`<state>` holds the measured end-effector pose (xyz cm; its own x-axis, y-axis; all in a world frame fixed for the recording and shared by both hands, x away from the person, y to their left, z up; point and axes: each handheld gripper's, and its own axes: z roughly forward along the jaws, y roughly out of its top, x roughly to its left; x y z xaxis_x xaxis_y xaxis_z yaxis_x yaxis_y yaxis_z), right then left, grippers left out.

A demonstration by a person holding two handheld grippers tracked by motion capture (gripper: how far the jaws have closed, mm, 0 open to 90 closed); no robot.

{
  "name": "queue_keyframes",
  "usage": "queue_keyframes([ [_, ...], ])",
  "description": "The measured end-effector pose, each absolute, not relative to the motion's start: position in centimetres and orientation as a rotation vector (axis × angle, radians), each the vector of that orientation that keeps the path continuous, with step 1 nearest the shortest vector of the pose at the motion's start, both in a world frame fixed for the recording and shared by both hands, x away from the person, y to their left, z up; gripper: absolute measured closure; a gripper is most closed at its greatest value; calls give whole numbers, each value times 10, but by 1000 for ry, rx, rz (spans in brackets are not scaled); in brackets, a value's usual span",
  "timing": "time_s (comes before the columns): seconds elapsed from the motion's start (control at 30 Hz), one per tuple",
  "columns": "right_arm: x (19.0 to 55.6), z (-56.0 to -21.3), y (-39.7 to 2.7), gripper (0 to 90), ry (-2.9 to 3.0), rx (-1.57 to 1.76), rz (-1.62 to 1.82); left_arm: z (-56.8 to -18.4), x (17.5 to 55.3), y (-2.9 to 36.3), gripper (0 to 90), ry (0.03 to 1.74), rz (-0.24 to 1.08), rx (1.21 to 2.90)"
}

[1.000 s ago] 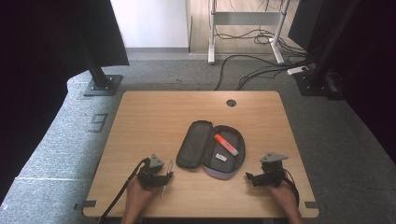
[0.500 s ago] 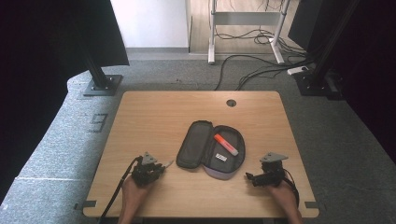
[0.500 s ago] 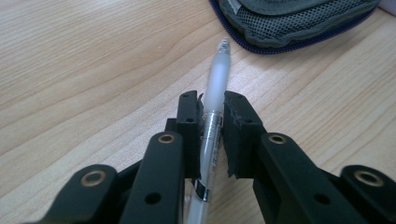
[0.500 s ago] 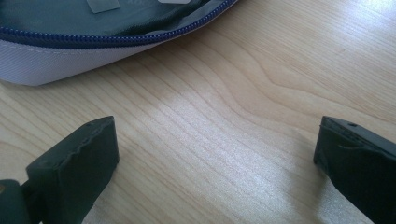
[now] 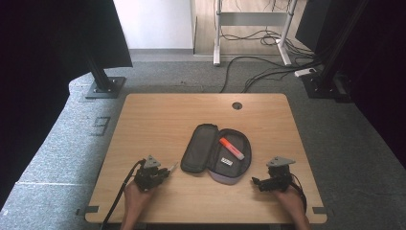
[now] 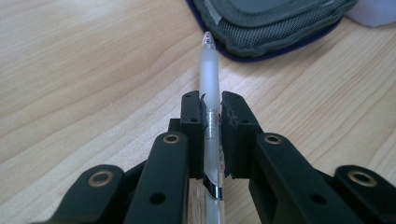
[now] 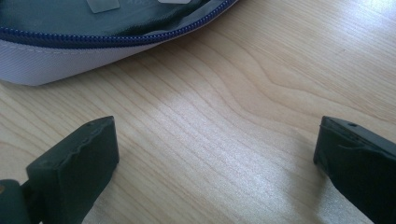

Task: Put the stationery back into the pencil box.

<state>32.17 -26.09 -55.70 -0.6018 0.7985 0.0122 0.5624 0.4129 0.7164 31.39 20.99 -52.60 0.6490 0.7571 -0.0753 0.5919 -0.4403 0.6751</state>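
Left gripper view looks along a frosted white pen (image 6: 209,74) that the left gripper (image 6: 212,122) has just closed on, both pads pinching its barrel, its tip pointing toward the upper middle of the frame, just short of the open pencil case (image 6: 275,23). High view puts that gripper (image 5: 165,171) at lower left of the table (image 5: 158,120), the pen's tip just beside the case (image 5: 210,153), which holds an orange highlighter (image 5: 231,147). Right gripper (image 5: 257,182) rests at lower right, its jaws spread wide over bare wood near the case's rim (image 7: 93,44).
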Motion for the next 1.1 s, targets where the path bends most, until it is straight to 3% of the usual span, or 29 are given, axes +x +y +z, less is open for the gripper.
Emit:
queue_keyframes([
  [1.1,322,-557,-261,0,2342,1175,997,-474,321,176,799,867,290,2215],
])
